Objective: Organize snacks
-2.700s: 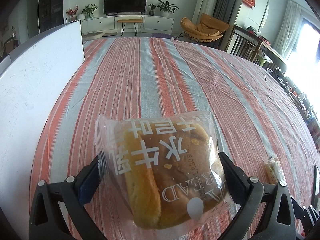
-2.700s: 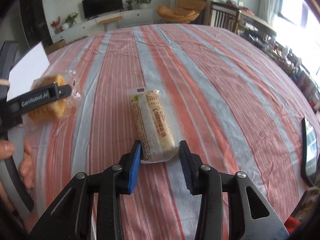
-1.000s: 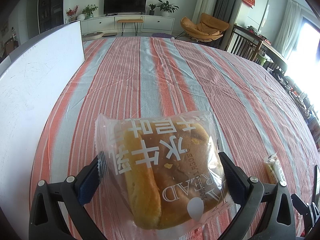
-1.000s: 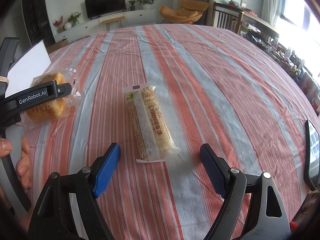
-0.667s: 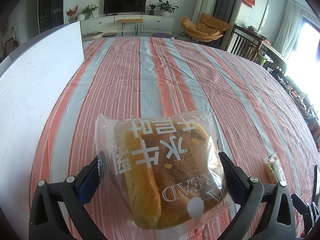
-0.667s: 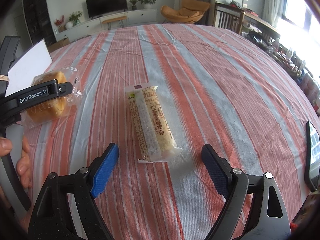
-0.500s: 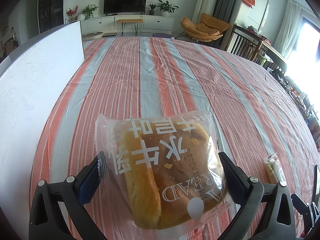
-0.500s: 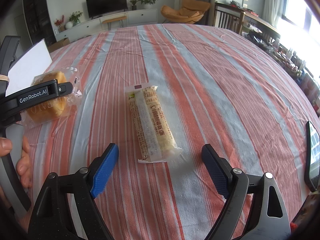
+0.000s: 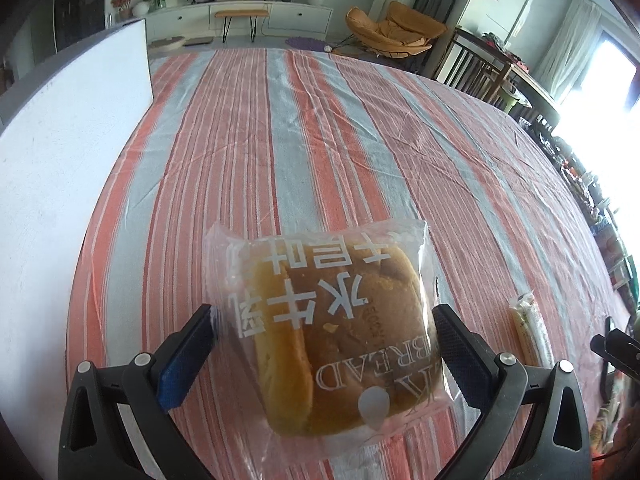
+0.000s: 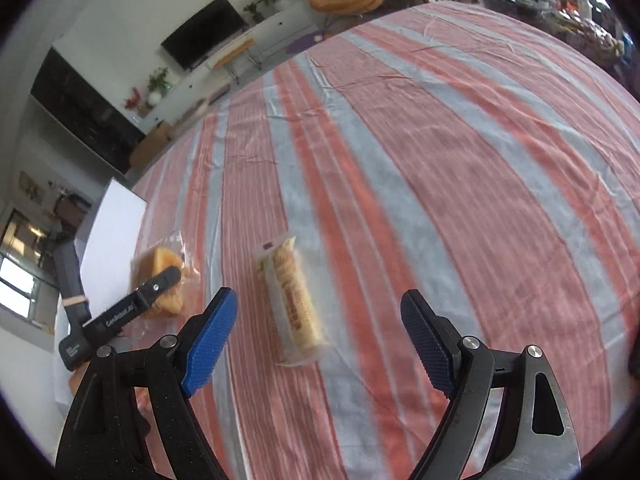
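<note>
Holding the bagged bread (image 9: pixel 336 332) between its two pads, the left hand-held gripper (image 9: pixel 324 344) sits low on the striped desk (image 9: pixel 320 140). The right hand-held gripper (image 10: pixel 318 330) is wide open and empty, with the long snack bar (image 10: pixel 294 300) lying at 12 o'clock just past its tips.

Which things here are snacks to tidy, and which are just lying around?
Snacks to tidy: bagged bread between the left gripper's fingers; long wrapped snack bar lying on the cloth.

Just around: white board, striped tablecloth.
</note>
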The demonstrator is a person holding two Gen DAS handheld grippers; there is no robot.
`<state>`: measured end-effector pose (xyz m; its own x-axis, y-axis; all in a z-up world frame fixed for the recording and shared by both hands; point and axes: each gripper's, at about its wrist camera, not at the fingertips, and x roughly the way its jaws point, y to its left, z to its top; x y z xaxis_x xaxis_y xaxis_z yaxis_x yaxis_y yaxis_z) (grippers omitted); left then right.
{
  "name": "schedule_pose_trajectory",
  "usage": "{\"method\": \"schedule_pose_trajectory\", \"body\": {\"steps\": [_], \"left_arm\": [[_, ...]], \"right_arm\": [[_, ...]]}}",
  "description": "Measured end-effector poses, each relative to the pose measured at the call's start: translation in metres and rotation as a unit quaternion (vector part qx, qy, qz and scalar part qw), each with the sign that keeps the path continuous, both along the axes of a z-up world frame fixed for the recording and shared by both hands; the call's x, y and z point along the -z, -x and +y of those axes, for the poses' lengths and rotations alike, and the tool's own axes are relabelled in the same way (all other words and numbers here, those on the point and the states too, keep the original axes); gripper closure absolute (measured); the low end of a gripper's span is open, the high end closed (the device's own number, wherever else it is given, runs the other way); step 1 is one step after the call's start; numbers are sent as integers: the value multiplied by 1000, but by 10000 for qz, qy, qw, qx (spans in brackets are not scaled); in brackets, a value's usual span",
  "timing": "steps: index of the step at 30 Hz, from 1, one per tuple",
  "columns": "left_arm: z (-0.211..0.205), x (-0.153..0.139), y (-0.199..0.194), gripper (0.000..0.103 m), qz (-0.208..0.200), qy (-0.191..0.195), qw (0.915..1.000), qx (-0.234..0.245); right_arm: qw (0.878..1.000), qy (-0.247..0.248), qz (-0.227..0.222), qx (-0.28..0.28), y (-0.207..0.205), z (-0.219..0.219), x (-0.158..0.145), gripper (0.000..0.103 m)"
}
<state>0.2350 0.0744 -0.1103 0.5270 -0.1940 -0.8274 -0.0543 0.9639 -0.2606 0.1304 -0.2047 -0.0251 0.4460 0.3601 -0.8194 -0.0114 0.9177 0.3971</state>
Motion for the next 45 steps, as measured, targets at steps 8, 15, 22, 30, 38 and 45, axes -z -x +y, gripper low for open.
{"method": "schedule_pose_trajectory", "body": {"steps": [8,15,22,30,38,45], "left_arm": [[-19,-3,3,5,205,-332,9986,361],[-13,-35,27,26,-104,-275,9994,198],[-7,-111,110,26,-585,442,9961,487],[52,-211,210,25,-1509,414,9873,282],[165,-224,259,25,-1542,-486,9826,-919],[242,-175,262,25,-1029,-1133,9708,-1847]], "right_arm": [[9828,1376,530,-1115,-19,100,34,20],[9837,1657,276,-648,0,92,18,74],[9943,919,-171,-511,37,88,-34,74],[9895,280,-629,-1267,68,158,-79,74],[9663,-253,-1062,-2330,100,260,-131,74],[9450,-287,-1073,-3076,113,348,-139,73]]}}
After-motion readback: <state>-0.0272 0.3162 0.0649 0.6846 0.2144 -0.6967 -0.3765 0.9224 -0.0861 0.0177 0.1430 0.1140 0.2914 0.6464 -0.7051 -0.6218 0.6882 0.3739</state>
